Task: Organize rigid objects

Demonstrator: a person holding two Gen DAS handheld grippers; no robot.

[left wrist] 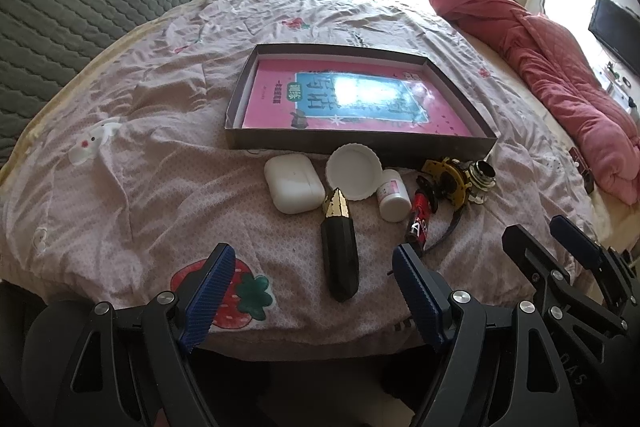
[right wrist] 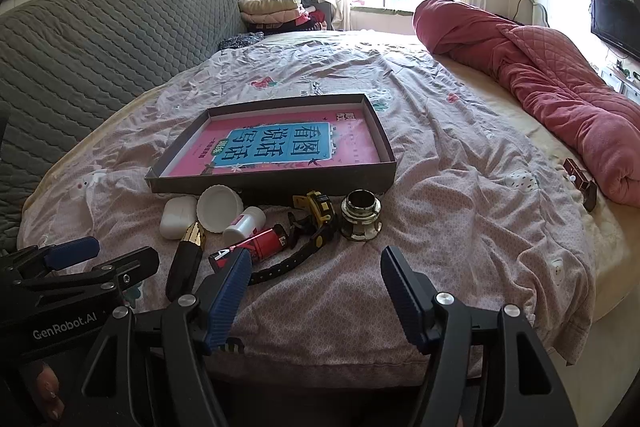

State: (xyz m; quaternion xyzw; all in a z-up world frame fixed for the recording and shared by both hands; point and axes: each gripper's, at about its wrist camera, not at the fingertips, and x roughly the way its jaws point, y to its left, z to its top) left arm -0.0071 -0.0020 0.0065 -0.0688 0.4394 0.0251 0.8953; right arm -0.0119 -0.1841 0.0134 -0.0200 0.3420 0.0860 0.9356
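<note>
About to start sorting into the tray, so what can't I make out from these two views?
- Book title: washed out by window glare, left wrist view.
- Black strap: mostly hidden behind red tube, left wrist view.
- Small dark item beside the red quilt: too small to identify.

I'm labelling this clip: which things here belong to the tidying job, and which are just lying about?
Job: shallow box, earbud case, white lid, black-gold tube, pill bottle, red cylinder, watch, metal fitting.
Lying about: red quilt, folded clothes, television.
</note>
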